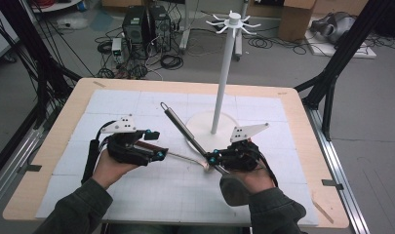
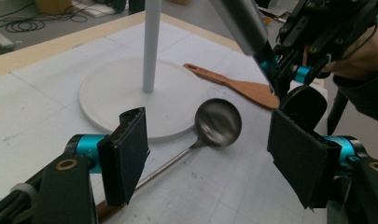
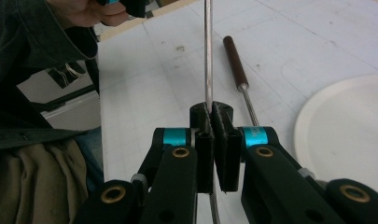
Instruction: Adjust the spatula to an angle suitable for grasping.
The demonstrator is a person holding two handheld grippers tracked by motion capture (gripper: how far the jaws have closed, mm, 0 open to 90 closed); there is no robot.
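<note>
Both palms-up hands (image 1: 112, 165) hold tools; right tool (image 1: 215, 158) clamps utensil (image 1: 185, 130)

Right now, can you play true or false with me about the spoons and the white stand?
1. The right tool is shut on a metal utensil. True.
2. The ladle hangs on the white stand. False: it lies on the table.
3. The left tool holds the wooden spatula. False: its jaws are open and hold nothing; the spatula lies on the table.
4. The hooks atop the stand are bare. True.
</note>
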